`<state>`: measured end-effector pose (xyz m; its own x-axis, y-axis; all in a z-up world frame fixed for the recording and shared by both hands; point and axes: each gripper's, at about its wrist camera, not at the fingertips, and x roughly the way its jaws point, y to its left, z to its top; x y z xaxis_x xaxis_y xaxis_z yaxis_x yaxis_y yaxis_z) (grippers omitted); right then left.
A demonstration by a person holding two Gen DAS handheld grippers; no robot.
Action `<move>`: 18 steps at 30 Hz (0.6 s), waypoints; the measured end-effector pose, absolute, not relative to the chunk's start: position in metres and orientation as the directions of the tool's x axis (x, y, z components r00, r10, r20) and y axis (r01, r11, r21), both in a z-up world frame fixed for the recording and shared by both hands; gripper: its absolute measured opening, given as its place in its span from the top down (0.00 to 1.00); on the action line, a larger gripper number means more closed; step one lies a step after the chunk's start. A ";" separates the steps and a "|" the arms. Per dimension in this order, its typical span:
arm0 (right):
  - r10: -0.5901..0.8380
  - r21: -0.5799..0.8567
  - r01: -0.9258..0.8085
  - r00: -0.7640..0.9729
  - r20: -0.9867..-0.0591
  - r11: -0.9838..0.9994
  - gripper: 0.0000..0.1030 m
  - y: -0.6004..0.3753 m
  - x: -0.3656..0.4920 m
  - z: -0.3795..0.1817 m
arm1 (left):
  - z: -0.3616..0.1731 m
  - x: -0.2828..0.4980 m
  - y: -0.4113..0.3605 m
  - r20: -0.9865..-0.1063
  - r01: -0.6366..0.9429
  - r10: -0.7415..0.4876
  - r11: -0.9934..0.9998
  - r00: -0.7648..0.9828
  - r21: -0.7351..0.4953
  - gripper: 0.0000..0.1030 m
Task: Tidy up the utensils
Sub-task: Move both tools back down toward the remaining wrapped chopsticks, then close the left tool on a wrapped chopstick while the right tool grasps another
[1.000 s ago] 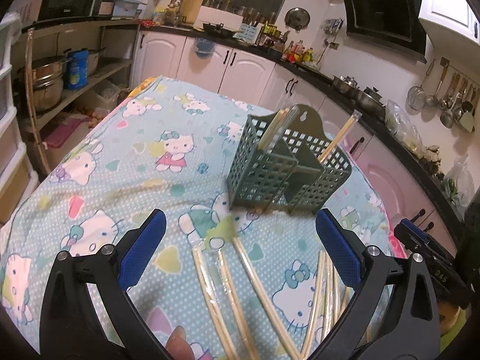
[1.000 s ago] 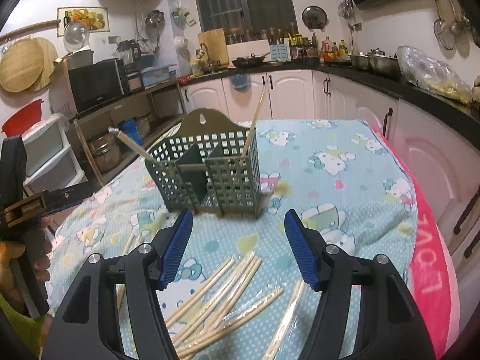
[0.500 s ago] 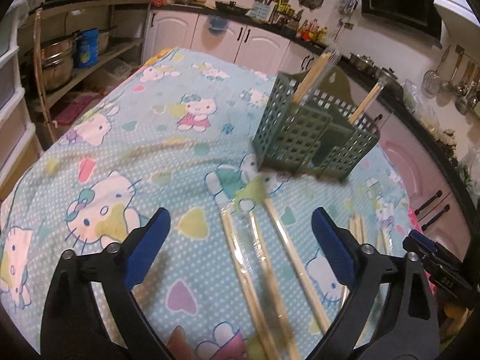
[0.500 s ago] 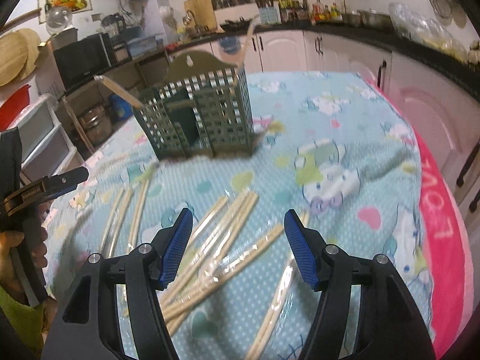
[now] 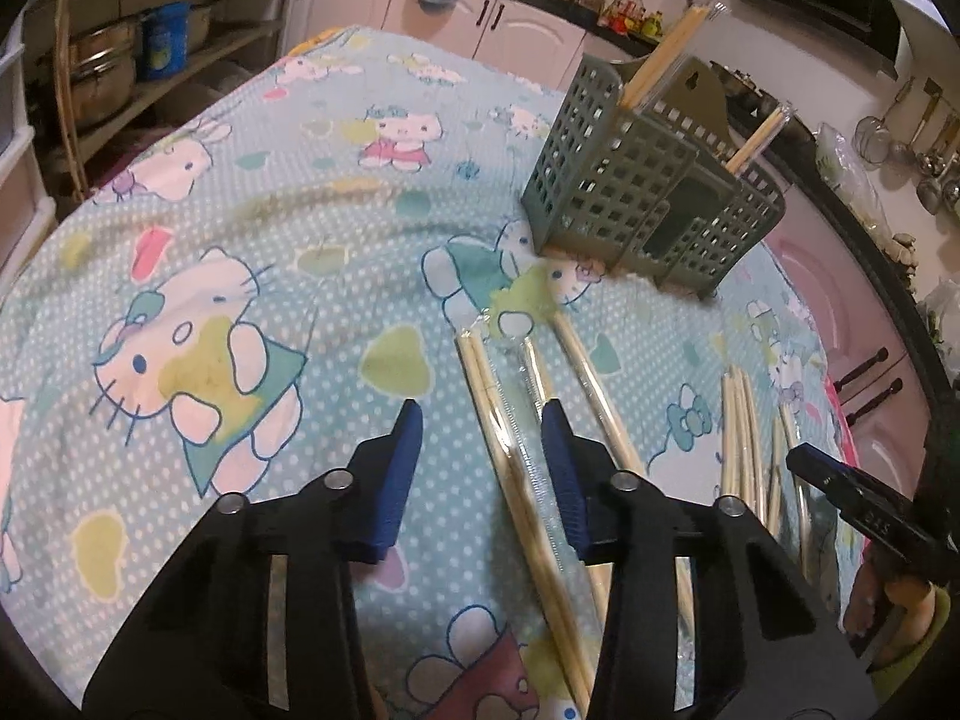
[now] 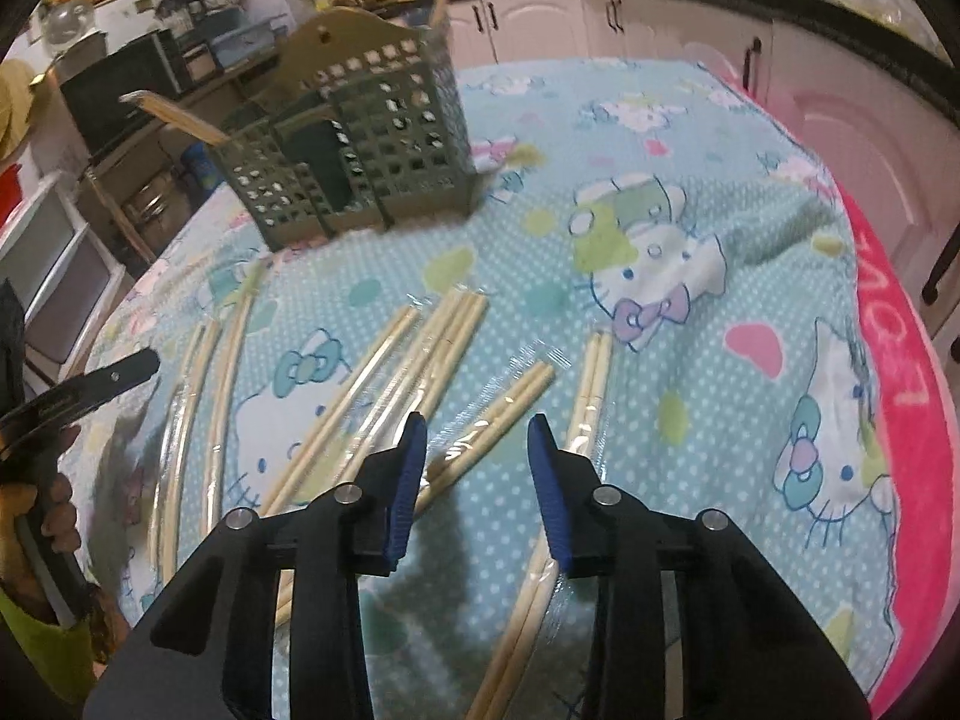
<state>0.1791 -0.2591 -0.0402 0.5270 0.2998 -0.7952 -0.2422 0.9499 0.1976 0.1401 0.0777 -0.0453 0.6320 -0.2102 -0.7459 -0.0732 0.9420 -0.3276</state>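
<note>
Several wrapped wooden chopstick pairs lie loose on the blue cartoon-cat tablecloth (image 5: 300, 210). My left gripper (image 5: 483, 420) hangs low over one pair (image 5: 501, 438); its jaws are closing, the pair lies between the blue pads, and neither pad presses on it. My right gripper (image 6: 477, 438) is also closing, with a slanted pair (image 6: 510, 402) between its pads and not touched. The green lattice caddy (image 5: 630, 192) (image 6: 360, 150) stands upright beyond the sticks. Chopsticks (image 5: 660, 54) (image 6: 174, 114) lean out of its compartments.
More pairs lie to the right (image 5: 741, 438) and to the left (image 6: 198, 390). A pink cloth border (image 6: 900, 396) marks the table's right edge. Kitchen cabinets, shelves with pots and a worktop ring the table. A hand (image 5: 888, 606) holds a gripper's black frame at the right.
Both grippers have sunk toward the chopsticks and tilted further down. Each pair of jaws has narrowed sharply around one wrapped pair. The caddy has not moved.
</note>
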 end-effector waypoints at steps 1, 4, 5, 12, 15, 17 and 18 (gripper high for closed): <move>0.296 0.199 -0.235 0.521 -0.801 0.951 0.69 -0.259 0.181 -0.042 | -0.047 0.141 0.078 -0.750 -0.075 -0.211 0.942 0.627 -0.327 0.72; 0.296 0.212 -0.219 0.501 -0.813 0.952 0.69 -0.260 0.189 -0.046 | -0.053 0.147 0.078 -0.767 -0.081 -0.204 0.945 0.609 -0.316 0.75; 0.294 0.212 -0.216 0.496 -0.817 0.953 0.69 -0.260 0.191 -0.047 | -0.055 0.151 0.077 -0.775 -0.087 -0.200 0.946 0.600 -0.312 0.76; 0.310 0.237 -0.210 0.468 -0.828 0.949 0.69 -0.257 0.211 -0.052 | -0.059 0.171 0.074 -0.793 -0.084 -0.189 0.954 0.579 -0.288 0.78; 0.317 0.246 -0.207 0.460 -0.830 0.947 0.69 -0.256 0.218 -0.053 | -0.062 0.182 0.074 -0.800 -0.088 -0.181 0.956 0.572 -0.279 0.81; 0.318 0.249 -0.206 0.456 -0.831 0.946 0.69 -0.256 0.222 -0.053 | -0.062 0.188 0.075 -0.802 -0.093 -0.177 0.956 0.571 -0.277 0.83; 0.319 0.250 -0.207 0.454 -0.832 0.946 0.69 -0.256 0.225 -0.053 | -0.062 0.191 0.076 -0.803 -0.094 -0.177 0.956 0.569 -0.278 0.83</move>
<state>0.2247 -0.2557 -0.0534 0.4543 0.3193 -0.8317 -0.2072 0.9458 0.2499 0.1912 0.0758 -0.0619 0.5693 -0.1769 -0.8029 -0.0945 0.9560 -0.2776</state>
